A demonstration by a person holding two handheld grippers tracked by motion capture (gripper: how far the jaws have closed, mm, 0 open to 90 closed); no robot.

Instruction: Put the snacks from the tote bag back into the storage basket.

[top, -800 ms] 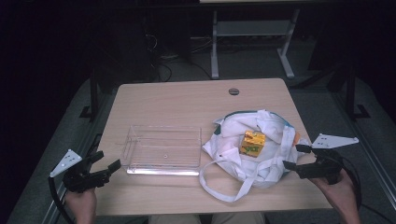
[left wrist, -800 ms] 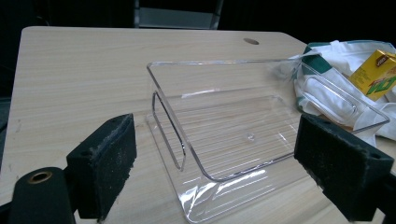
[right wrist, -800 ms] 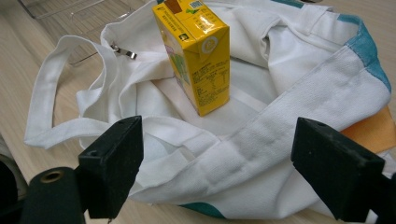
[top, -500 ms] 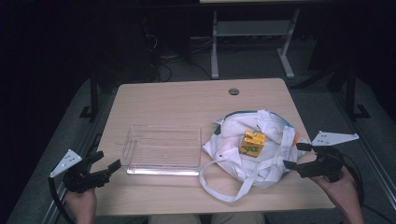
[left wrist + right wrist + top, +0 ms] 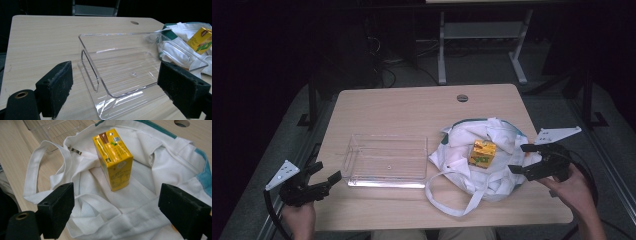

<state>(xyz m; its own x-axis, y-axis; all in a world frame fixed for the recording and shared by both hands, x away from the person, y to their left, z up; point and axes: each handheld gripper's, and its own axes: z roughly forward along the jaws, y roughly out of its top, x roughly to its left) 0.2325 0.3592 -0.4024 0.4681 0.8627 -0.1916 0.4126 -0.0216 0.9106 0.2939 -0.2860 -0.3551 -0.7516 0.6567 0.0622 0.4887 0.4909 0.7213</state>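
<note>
Right gripper view: juice carton (image 5: 113,158) upright on soft bag (image 5: 150,170), centre frame; light, stiff, crushable; grip flat sides. Both grippers' jaws wide open, empty.

The table (image 5: 402,107) is showing a matt, pale wood-grain laminate. The tray (image 5: 130,72) is appearing as clear, glossy, smooth plastic. The bag (image 5: 160,170) is presenting as soft, matt white cloth. The carton (image 5: 113,157) is displaying glossy printed yellow card. The tongs' pads (image 5: 56,87) are looking like rough, matt black foam.
</note>
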